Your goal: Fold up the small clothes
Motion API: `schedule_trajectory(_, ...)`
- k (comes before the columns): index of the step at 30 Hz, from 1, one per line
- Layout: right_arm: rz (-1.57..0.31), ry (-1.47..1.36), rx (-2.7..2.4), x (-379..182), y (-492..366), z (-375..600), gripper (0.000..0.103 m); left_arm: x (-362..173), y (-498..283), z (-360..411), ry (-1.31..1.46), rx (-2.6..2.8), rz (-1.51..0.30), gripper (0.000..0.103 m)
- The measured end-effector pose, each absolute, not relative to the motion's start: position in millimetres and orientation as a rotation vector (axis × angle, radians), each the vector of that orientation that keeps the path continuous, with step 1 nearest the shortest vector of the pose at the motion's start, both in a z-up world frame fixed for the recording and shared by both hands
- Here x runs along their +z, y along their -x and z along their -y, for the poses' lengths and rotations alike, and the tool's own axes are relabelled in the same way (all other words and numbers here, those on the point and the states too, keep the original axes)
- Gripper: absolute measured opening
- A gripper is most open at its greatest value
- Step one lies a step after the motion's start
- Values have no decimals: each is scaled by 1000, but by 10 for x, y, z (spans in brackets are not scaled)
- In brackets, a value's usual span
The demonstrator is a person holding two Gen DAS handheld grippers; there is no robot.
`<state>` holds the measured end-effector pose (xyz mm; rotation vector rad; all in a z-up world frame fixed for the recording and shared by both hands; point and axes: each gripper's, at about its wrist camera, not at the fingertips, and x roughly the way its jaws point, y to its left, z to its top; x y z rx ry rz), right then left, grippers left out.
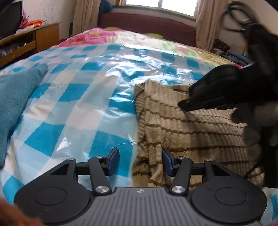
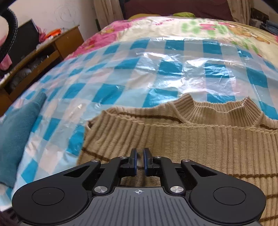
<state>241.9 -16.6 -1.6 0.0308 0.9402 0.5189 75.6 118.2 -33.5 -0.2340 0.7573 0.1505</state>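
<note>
You face a bed (image 1: pixel 107 81) spread with a blue-and-white checked plastic sheet (image 2: pixel 156 69). Beyond its far end, daylight comes through a window (image 1: pixel 159 5) flanked by cream curtains (image 1: pixel 85 15). Left of the bed stands a wooden desk (image 1: pixel 43 34) against a white wall (image 2: pixel 57 13).

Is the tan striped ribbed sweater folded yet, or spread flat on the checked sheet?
Partly folded. A ribbed edge of the tan striped ribbed sweater lies doubled over just below its collar, on the blue checked plastic sheet.
</note>
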Motion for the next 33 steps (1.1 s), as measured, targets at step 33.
schedule_trajectory(33, -809, -193, 38, -88, -2371, 2483, 11, -360, -756, -1047, 168, 172, -711, 60)
